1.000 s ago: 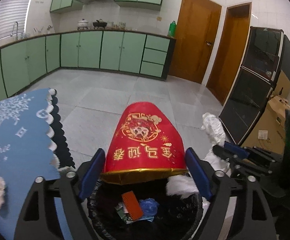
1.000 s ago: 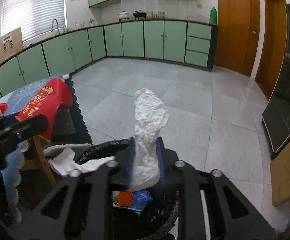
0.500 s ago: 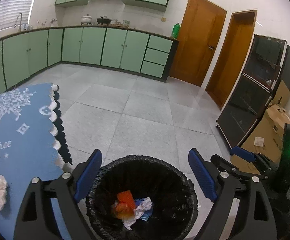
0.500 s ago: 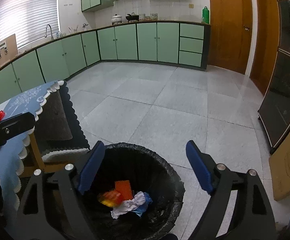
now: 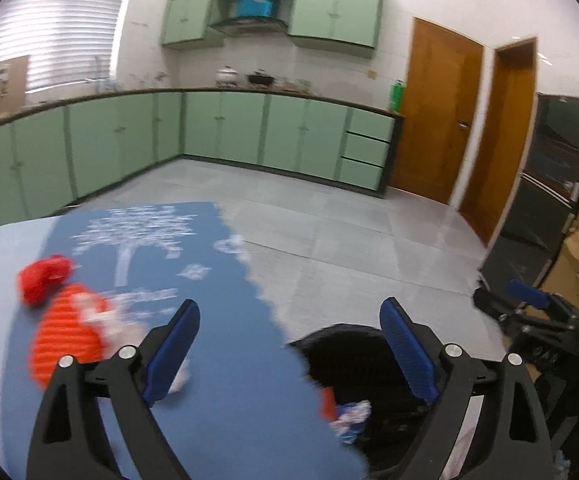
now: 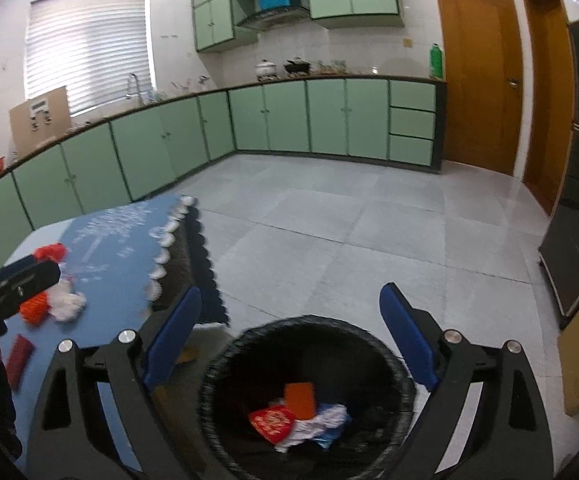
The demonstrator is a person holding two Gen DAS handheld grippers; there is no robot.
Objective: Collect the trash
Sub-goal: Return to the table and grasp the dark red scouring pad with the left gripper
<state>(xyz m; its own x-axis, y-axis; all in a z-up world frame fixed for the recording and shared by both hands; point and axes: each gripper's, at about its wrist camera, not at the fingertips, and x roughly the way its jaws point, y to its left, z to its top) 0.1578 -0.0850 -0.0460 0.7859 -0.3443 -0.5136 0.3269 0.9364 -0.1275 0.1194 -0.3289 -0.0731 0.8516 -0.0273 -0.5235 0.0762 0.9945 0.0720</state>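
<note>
A black-lined trash bin stands on the floor beside the table; it holds a red packet, an orange card and white tissue. My right gripper is open and empty above the bin. My left gripper is open and empty over the edge of the blue tablecloth, with the bin at its right. On the table lie an orange ribbed wrapper, a red crumpled piece and white tissue.
A dark red flat packet lies near the table's front in the right wrist view. Green cabinets line the far walls. Wooden doors, black panels and cardboard boxes stand at the right.
Both grippers let go of their trash into the bin and opened. The left gripper has swung left over the table; the right has risen a little above the bin.
</note>
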